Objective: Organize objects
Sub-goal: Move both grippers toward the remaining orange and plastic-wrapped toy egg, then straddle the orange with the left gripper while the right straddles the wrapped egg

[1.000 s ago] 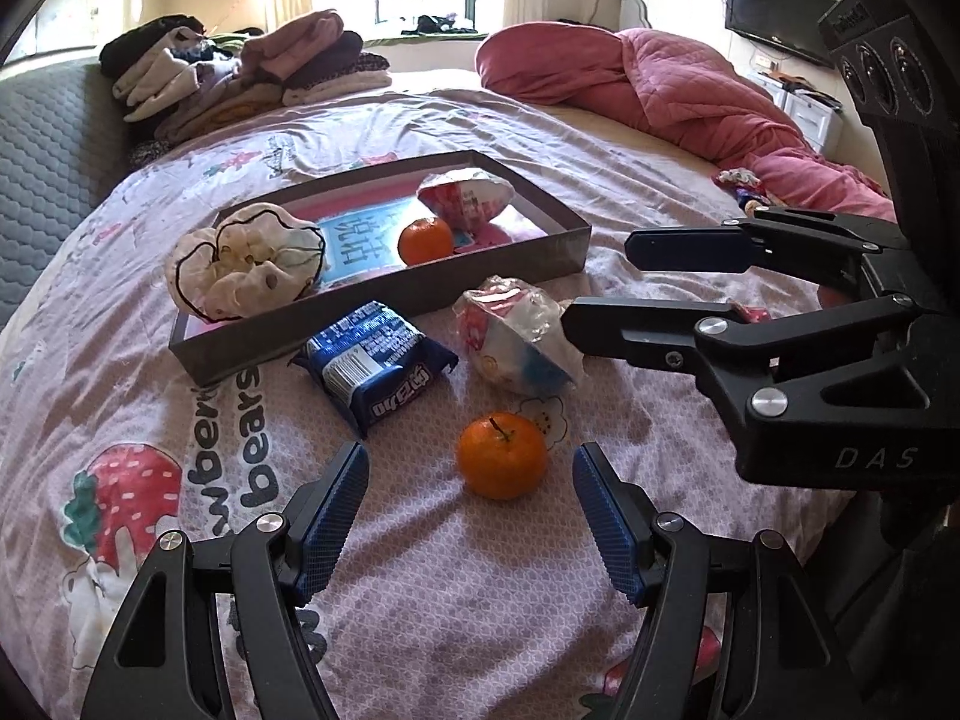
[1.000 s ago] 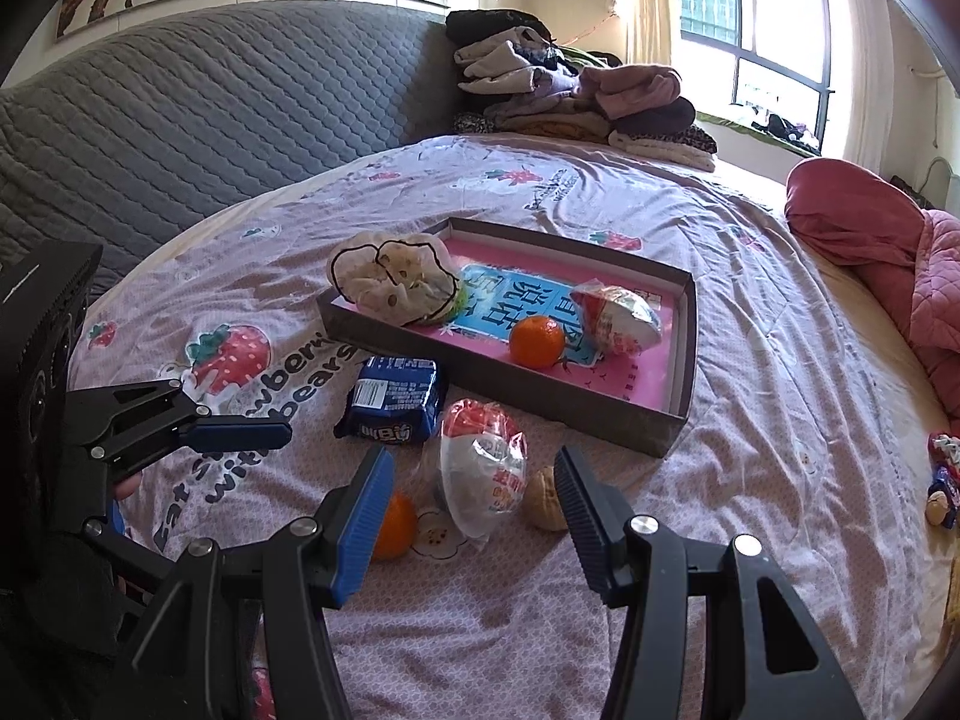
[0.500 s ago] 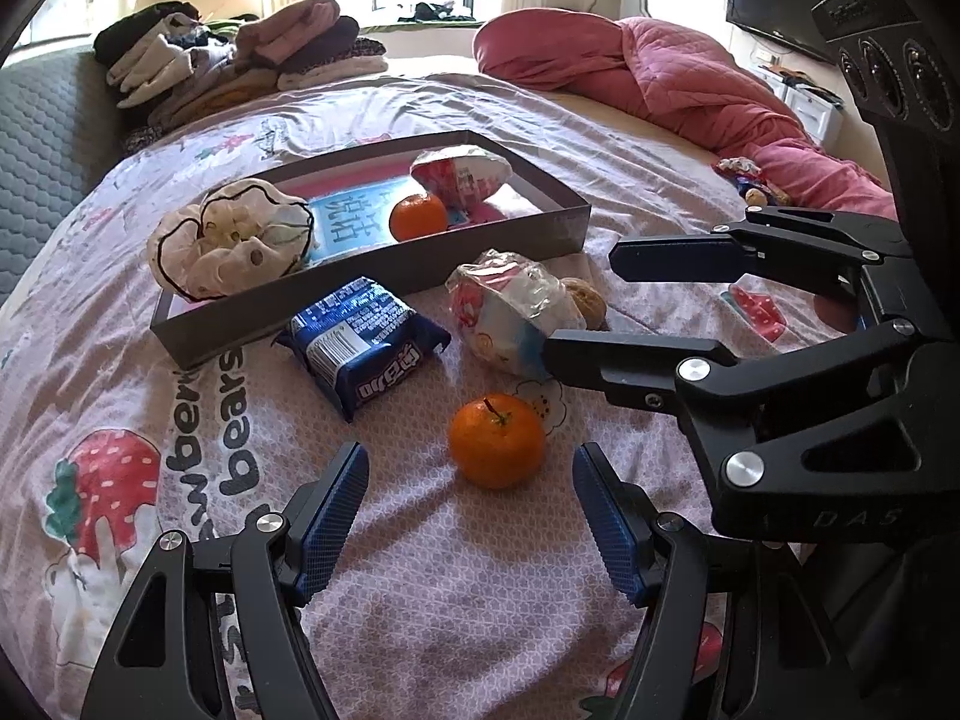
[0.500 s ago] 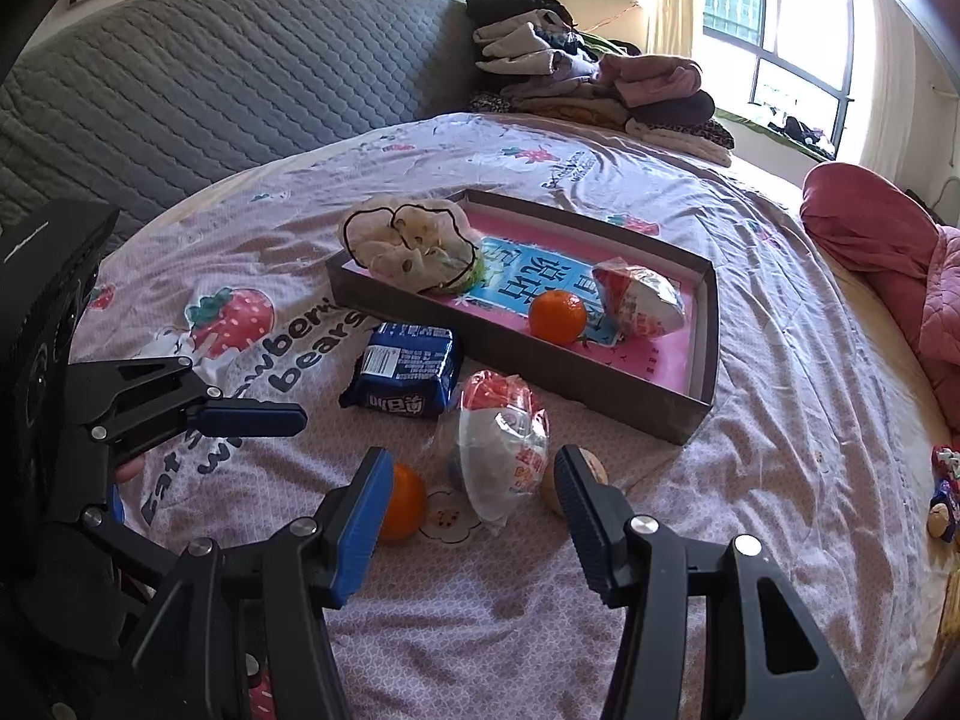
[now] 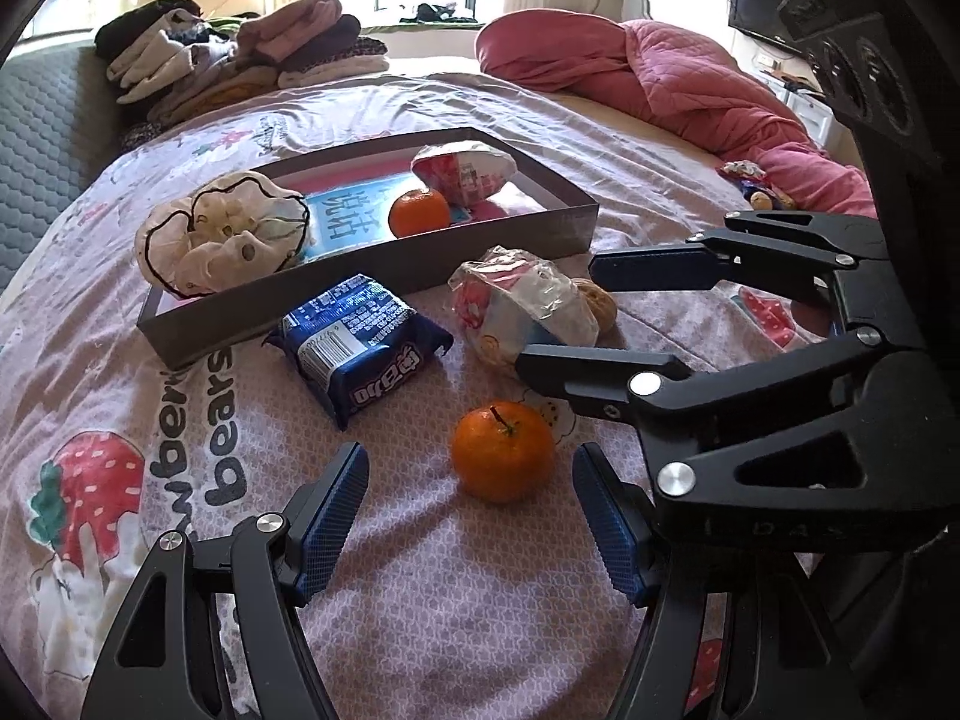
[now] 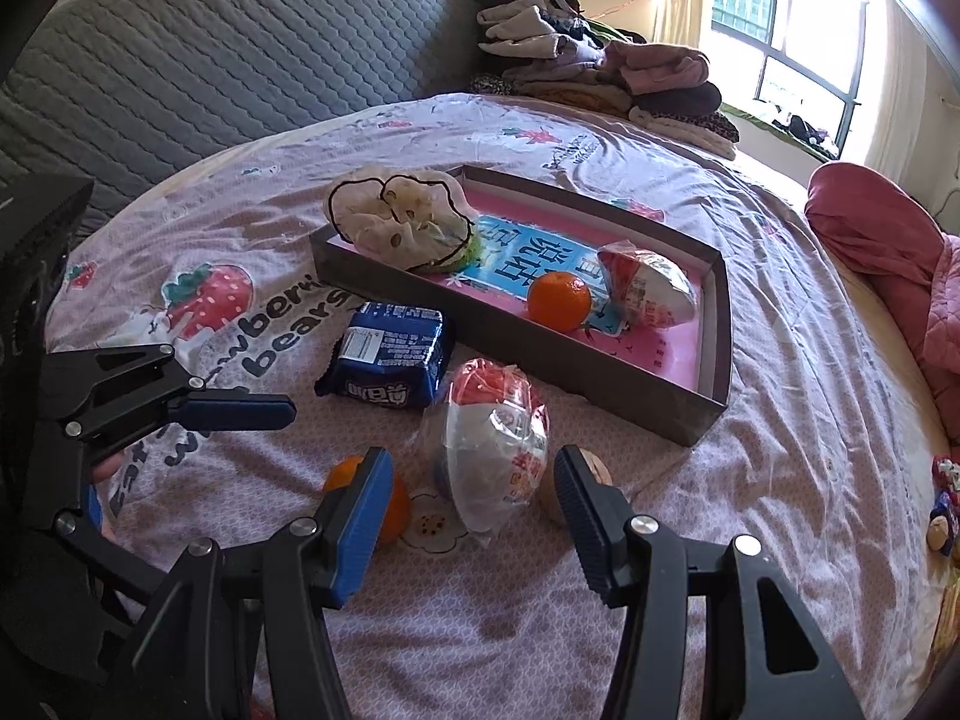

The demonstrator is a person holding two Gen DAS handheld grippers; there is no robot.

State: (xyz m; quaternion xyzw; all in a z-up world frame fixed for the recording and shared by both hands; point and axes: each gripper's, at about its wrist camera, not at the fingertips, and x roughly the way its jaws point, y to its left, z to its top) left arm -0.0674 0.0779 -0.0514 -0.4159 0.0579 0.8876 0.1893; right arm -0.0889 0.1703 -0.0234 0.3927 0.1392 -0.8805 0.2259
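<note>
Left gripper: your left gripper [image 5: 469, 513] tilts down toward the bedsheet [image 5: 480, 600], jaws spread wide with nothing pinched.
Loose orange: the loose orange [image 5: 503, 451] sits on the sheet just ahead of and between your left fingers, nearer the right-hand one, touching neither.
Right gripper: your right gripper [image 6: 474, 519] also slants downward, jaws apart and gripping nothing; in the left view it reaches in from the right side.
Wrapped snack: the wrapped snack [image 6: 493, 441] lies between and just beyond your right fingertips, not pressed by either pad.
Walnut: a walnut [image 6: 591, 483] sits just beside the wrapped snack, partly hidden by your right finger.
Blue packet: the blue packet [image 5: 363, 345] lies on the sheet just outside the tray's near wall.
Tray: the tray [image 6: 717, 360] holds a second orange [image 6: 558, 300], another wrapped packet [image 6: 645, 288] and a white cloth pouch [image 6: 402, 222] that overhangs one corner.
</note>
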